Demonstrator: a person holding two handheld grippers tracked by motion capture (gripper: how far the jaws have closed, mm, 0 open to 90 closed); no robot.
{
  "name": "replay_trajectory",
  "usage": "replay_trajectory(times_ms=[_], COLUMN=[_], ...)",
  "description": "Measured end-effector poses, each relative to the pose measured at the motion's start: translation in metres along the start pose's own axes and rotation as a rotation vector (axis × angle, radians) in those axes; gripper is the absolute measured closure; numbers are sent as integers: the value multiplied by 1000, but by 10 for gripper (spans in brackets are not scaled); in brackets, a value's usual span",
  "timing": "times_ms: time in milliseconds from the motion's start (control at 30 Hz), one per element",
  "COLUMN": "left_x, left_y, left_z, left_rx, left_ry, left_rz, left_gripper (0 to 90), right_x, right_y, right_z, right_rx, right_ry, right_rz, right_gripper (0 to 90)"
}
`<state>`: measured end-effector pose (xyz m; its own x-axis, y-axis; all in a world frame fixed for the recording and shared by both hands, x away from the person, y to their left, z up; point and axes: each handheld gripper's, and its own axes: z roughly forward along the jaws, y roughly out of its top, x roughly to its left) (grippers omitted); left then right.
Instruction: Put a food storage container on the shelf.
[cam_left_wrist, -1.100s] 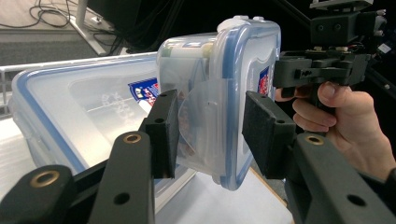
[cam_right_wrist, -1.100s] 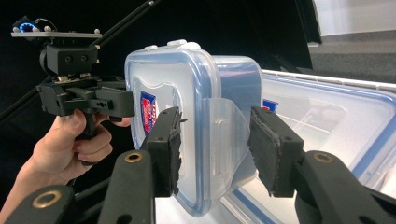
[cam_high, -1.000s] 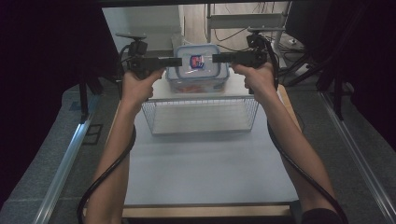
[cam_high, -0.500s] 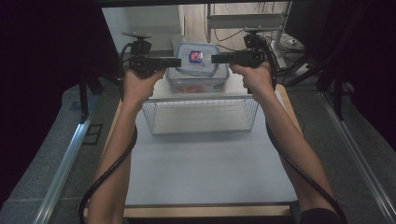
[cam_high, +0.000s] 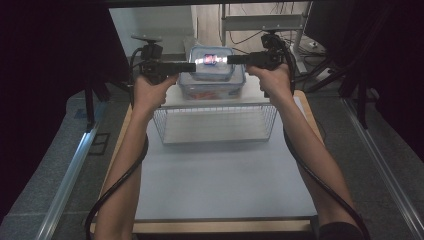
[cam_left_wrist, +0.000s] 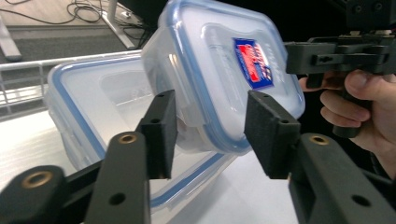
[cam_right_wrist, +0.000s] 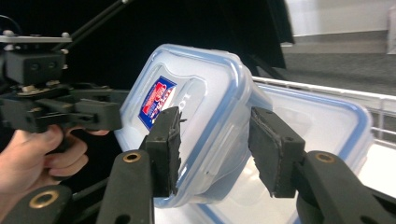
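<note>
A small clear container (cam_high: 210, 61) with a blue-rimmed lid and a red-and-blue label hangs tilted above a larger clear container (cam_high: 212, 87) of the same kind. My left gripper (cam_high: 192, 66) comes in from the left and my right gripper (cam_high: 230, 60) from the right. In the left gripper view my left gripper (cam_left_wrist: 210, 133) has the small container (cam_left_wrist: 219, 70) between its pads, touching lid and base; its jaws have just been opening a little. In the right gripper view my right gripper (cam_right_wrist: 215, 149) is shut on the other end of the small container (cam_right_wrist: 201, 107).
The larger container stands on a white wire basket (cam_high: 215, 106) turned upside down at the far end of the pale table (cam_high: 220, 185). Desks, cables and black stands lie beyond the table. Dark curtains flank both sides.
The small container's label sits slightly higher than a second ago, as if the container has tipped. Both hands stay where they were.
</note>
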<state>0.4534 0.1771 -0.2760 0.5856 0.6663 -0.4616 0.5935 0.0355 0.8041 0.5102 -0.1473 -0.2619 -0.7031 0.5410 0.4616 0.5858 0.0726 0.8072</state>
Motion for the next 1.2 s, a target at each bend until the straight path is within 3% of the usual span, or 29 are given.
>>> replay_trajectory(times_ms=[133, 267, 333, 500, 667, 833, 900, 1033, 1133, 1200], left_x=[1, -1, -2, -4, -12, -17, -16, -13, -15, -16], left_y=[0, -2, -3, -9, -21, -38, -42, -45, -44, -43], left_z=[-2, -4, -6, -17, -25, -23, -20, -11, -5, -1], left_rx=[-27, -32, -54, -85, -85, -41, -36, -32, -29, -28], left_ry=[-15, 21, 20, 31, 54, 103, 97, 64, 56, 58], left_rz=[-11, 23, 30, 92, 173, 260, 261, 245, 248, 249], left_gripper=[521, 474, 466, 475, 585, 822, 894, 896, 896, 896], right_x=[-2, -4, -4, 4, 14, 28, 30, 34, 38, 38], right_y=[2, 2, 2, 0, -7, -27, -36, -48, -52, -52], right_z=[3, 6, 5, -7, -21, -28, -28, -19, -9, -5], right_rx=[-1, -18, -27, -48, -51, -20, -3, 32, 57, 58], right_ry=[-24, -43, -60, -113, -111, -136, -143, -80, -85, -84], right_rz=[-4, -14, -37, -127, -198, -293, -313, -315, -350, -348], right_gripper=[526, 501, 498, 514, 659, 864, 894, 895, 895, 895])
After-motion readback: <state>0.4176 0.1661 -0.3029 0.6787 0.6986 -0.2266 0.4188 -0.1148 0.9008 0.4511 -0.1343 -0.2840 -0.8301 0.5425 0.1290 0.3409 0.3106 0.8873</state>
